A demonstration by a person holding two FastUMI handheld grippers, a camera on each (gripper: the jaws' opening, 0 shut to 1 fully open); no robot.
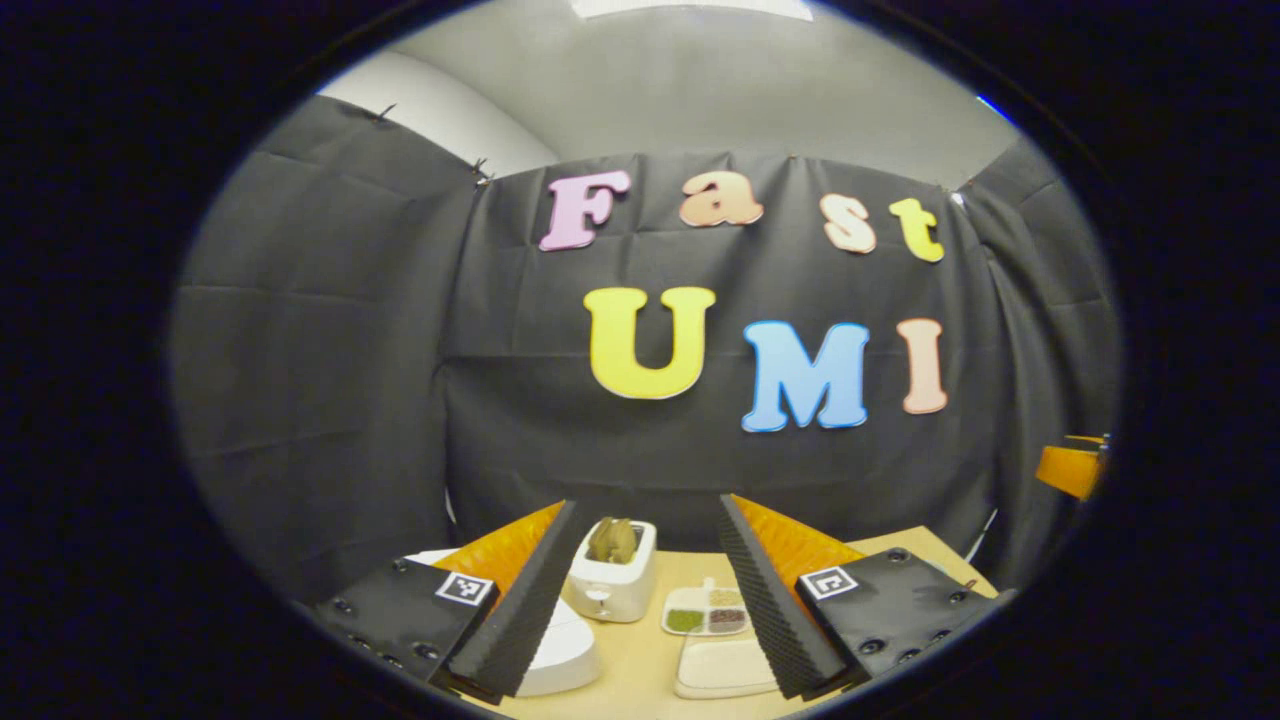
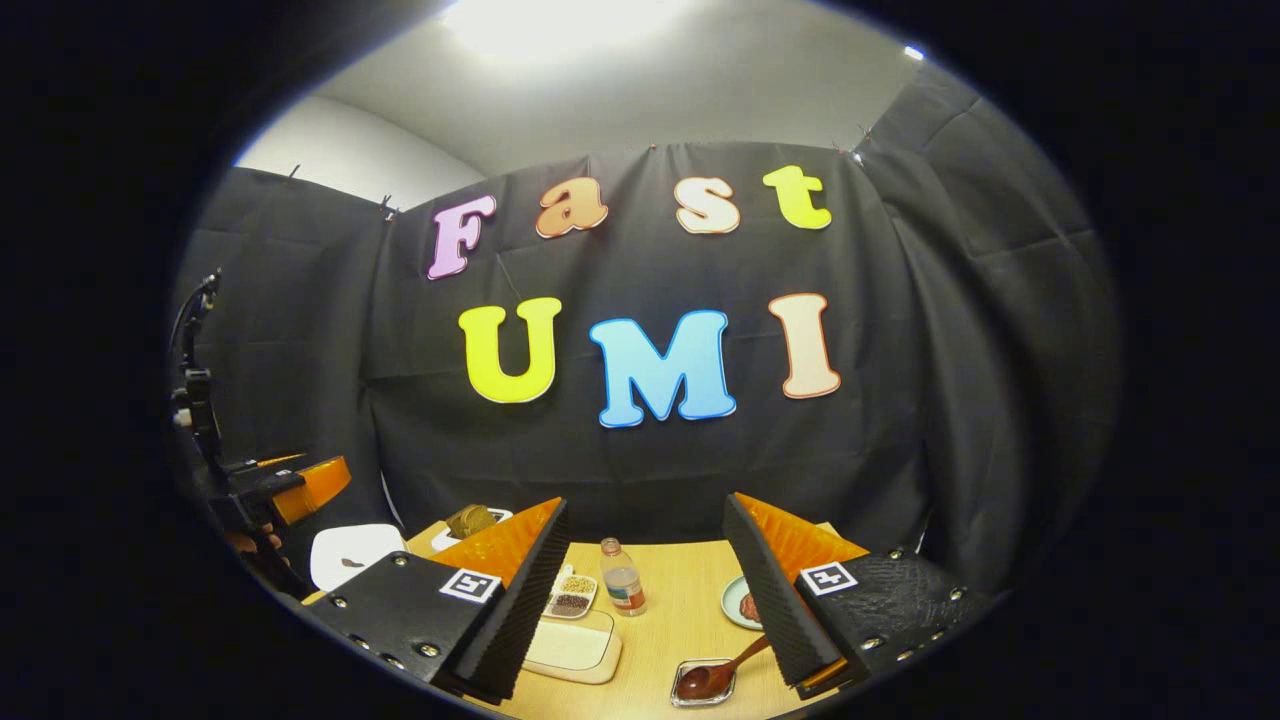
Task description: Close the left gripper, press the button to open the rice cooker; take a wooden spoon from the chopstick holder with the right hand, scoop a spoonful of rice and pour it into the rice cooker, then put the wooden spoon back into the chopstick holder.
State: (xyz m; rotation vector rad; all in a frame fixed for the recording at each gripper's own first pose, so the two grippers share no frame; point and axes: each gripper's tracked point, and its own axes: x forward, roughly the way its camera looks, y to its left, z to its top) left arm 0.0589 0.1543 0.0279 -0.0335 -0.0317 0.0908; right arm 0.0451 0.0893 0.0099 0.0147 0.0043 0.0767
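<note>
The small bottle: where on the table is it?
In the right gripper view the small bottle stands upright mid-table between the right gripper's fingers, beside the divided dish.

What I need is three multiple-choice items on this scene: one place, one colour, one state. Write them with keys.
1. The bottle stands: A on the table; B on a shelf; C in a hand.
2. The cooker is: A black; B white; C red.
3. The left gripper is: A shut; B shut on a spoon; C open.

Key: 1 A, it stands upright on the tabletop; 2 B, its body shows white; 3 C, a wide gap between its fingers.
</note>
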